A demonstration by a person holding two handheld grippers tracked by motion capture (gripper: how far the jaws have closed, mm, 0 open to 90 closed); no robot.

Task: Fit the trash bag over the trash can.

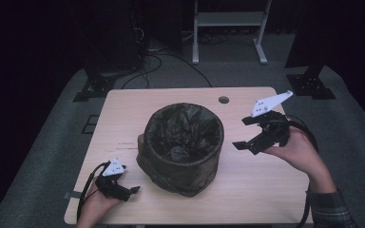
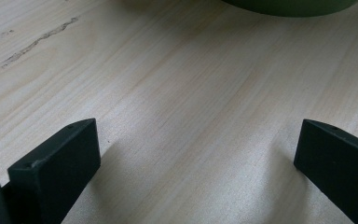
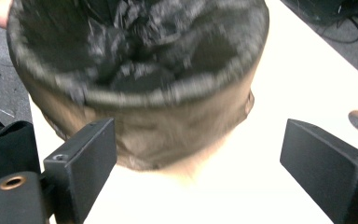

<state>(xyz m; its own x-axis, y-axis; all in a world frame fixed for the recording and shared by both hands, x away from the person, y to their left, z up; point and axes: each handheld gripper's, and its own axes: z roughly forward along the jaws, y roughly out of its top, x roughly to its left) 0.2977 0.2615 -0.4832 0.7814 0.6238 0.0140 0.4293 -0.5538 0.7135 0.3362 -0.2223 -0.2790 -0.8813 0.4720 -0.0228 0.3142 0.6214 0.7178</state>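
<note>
Left gripper point(image 1: 132, 190): released, jaws wide apart, low over the tabletop point(image 1: 247, 190) near its front left edge, holding nothing.
Right gripper point(image 1: 241, 133): released, raised beside the bin's right rim, aimed at it, likely ready to pinch the liner.
Bin point(image 1: 183, 147): mid-tabletop, upright, black liner point(image 1: 183, 128) folded over the rim.
Open room: bare wood all around; cable hole point(image 1: 224, 99) behind.

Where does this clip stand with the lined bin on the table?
Done: the black liner already sits inside the bin, folded over its rim. In hand: nothing; the right gripper hangs open beside the bin, and the left gripper rests open on the table. Any further handling remains.
</note>
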